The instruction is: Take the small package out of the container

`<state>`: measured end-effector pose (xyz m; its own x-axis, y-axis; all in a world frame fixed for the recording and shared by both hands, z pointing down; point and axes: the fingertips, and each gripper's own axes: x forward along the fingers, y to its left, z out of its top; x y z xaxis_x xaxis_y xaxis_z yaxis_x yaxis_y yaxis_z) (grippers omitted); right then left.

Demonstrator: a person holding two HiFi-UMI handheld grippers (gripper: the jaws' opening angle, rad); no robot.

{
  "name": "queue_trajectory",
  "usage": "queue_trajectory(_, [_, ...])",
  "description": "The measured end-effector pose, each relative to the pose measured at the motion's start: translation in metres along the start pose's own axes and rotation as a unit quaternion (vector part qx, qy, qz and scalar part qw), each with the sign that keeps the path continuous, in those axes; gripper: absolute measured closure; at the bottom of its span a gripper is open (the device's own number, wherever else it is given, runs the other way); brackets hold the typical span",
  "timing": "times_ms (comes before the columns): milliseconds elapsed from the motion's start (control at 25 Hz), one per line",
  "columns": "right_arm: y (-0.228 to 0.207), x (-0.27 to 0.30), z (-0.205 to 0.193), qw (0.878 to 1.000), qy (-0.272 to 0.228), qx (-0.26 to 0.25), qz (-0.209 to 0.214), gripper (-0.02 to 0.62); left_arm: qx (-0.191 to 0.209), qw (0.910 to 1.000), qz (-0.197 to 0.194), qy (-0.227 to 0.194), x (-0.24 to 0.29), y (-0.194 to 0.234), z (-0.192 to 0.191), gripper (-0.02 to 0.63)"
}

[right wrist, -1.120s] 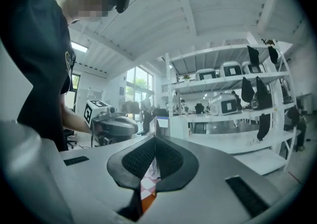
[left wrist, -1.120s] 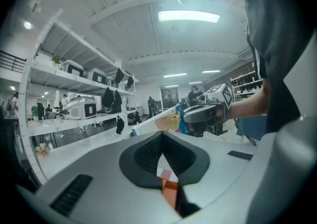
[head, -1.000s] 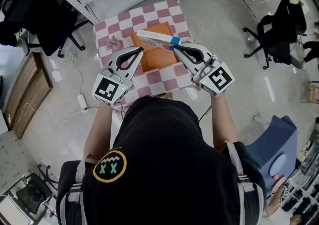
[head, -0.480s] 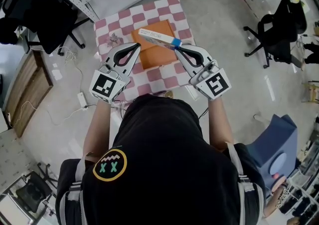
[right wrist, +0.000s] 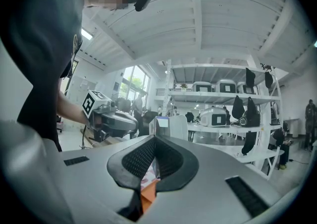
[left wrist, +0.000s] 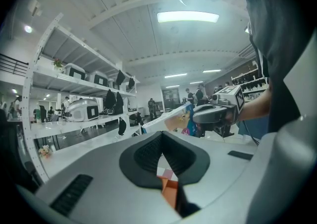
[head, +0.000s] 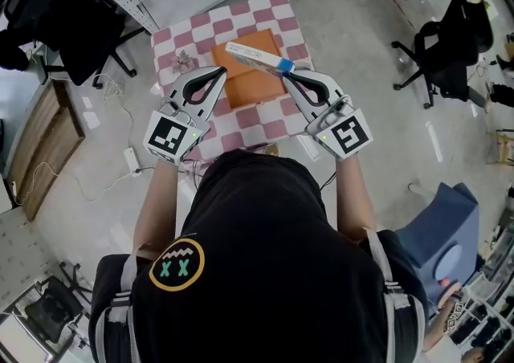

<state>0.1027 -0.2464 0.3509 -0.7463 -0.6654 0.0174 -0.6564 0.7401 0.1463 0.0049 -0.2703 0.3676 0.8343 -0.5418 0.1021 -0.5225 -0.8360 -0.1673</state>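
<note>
While the right gripper (head: 286, 73) stays pinched on the small package's (head: 254, 54) end, the package has risen above the orange container (head: 253, 87). The left gripper (head: 218, 75) is pressed together, empty. Removal appears nearly complete.

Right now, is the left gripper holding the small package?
No, the right gripper pinches the small package; the left gripper is shut on nothing.

Glossy cardboard package (head: 255, 55), matt tablecloth (head: 267, 125)
</note>
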Motion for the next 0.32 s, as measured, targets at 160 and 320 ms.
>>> queue_trajectory(160, [0.0008, -0.0013, 0.0004, 1.000, 0.000, -0.003, -0.001, 0.574, 0.001, 1.0000, -0.001, -0.003, -0.0005, -0.0021, 0.0001, 0.589])
queue_trajectory(320, [0.0025, -0.0027, -0.0007, 1.000, 0.005, -0.004, -0.003, 0.575, 0.002, 1.0000, -0.002, -0.005, -0.0015, -0.0041, 0.0007, 0.589])
